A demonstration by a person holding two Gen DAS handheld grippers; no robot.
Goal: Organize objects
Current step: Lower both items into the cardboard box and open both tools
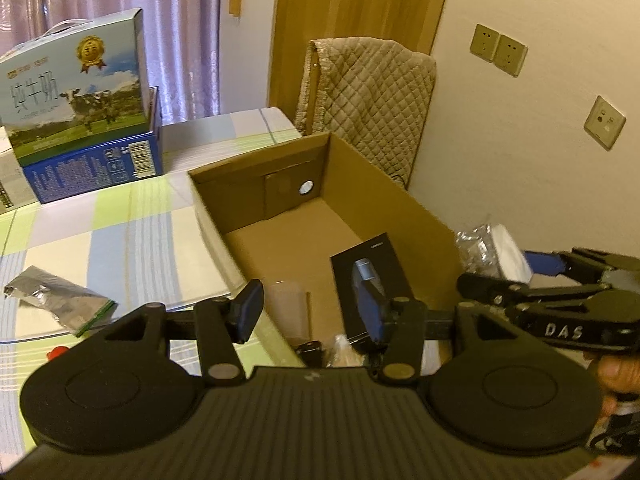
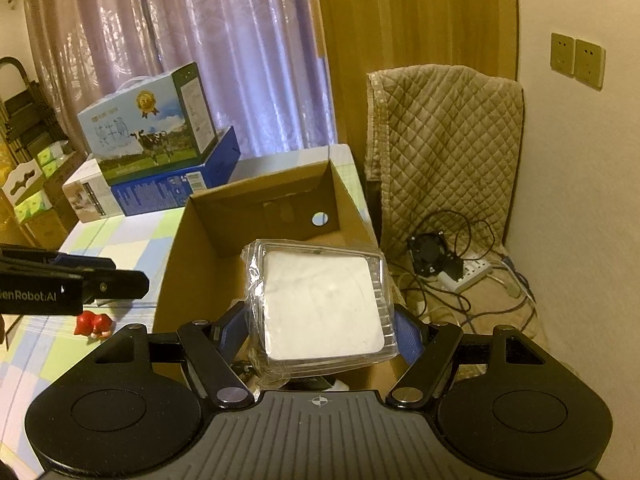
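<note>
Right gripper (image 2: 320,326) pinches a plastic-wrapped white square pack (image 2: 322,304) between its jaws, over the open cardboard box (image 2: 256,204), while left gripper (image 1: 310,308) has jaws spread and empty above the box's near end, a black card (image 1: 370,258) ahead of them.
</note>
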